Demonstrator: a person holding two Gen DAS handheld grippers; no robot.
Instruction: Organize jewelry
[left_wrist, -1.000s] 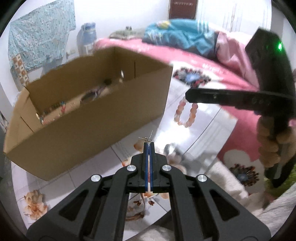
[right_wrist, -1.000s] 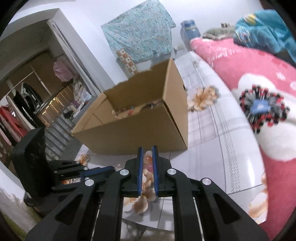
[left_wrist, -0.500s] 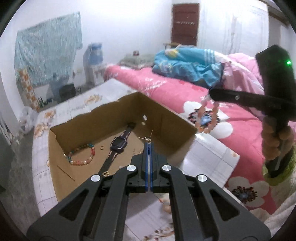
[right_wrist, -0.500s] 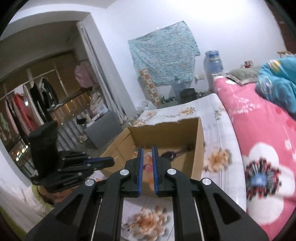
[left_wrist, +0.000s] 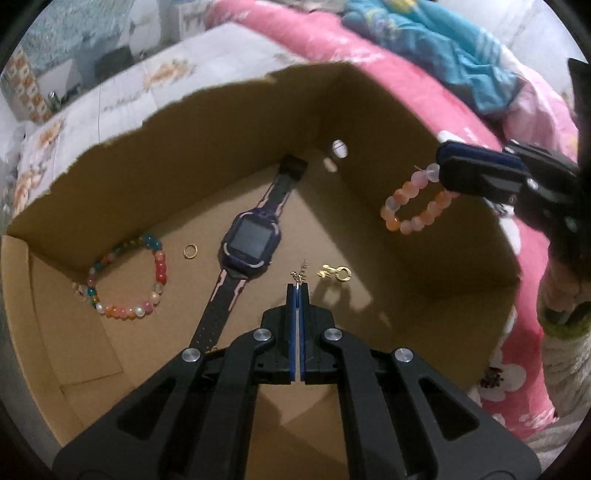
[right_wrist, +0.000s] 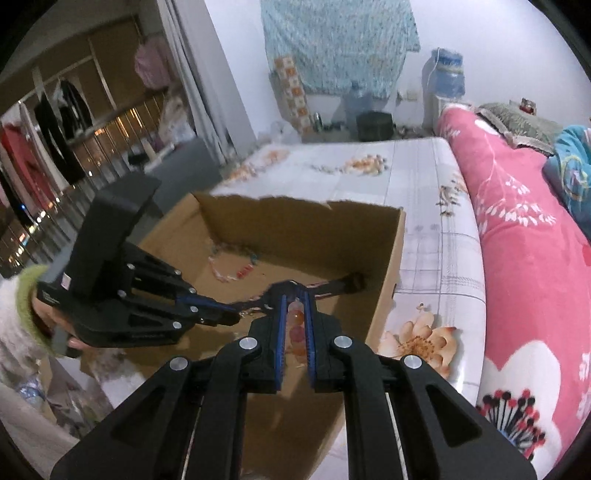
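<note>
- Both claws are over the open cardboard box (left_wrist: 110, 177), so this looks like the drop-off part of sorting the jewelry.
- Left claw (left_wrist: 297, 290), bottom centre of its own view, has its jaws pressed together on a tiny earring (left_wrist: 300, 272). Only the little wire-and-charm bit pokes out past the tips.
- Right claw (left_wrist: 445, 171) comes in from the right edge of that same view, clamped on a pink bead bracelet (left_wrist: 415, 201). The loop dangles below and left of its tips, hanging in front of the box's right inner wall, clear of the floor.
- In the right wrist view you can see the beads (right_wrist: 296, 325) stacked in the narrow gap between the right claw's (right_wrist: 296, 295) jaws. The left claw (right_wrist: 231, 315) sits mid-left, its tips close beside the right one's.
- Already lying on the box floor: a multicolour bead bracelet (left_wrist: 127, 277) at lower left, a small gold ring (left_wrist: 190, 251), a purple smartwatch (left_wrist: 251, 240) with its strap running diagonally toward the back corner, and a gold earring (left_wrist: 334, 272) just right of the left claw tips.
- The relation that matters: bare cardboard lies right under both claws, so each piece should only need a straight release. My guess is the earring would land next to the gold one, between it and the watch strap.
- The earring is super light, so it may snag on the pads.
</note>
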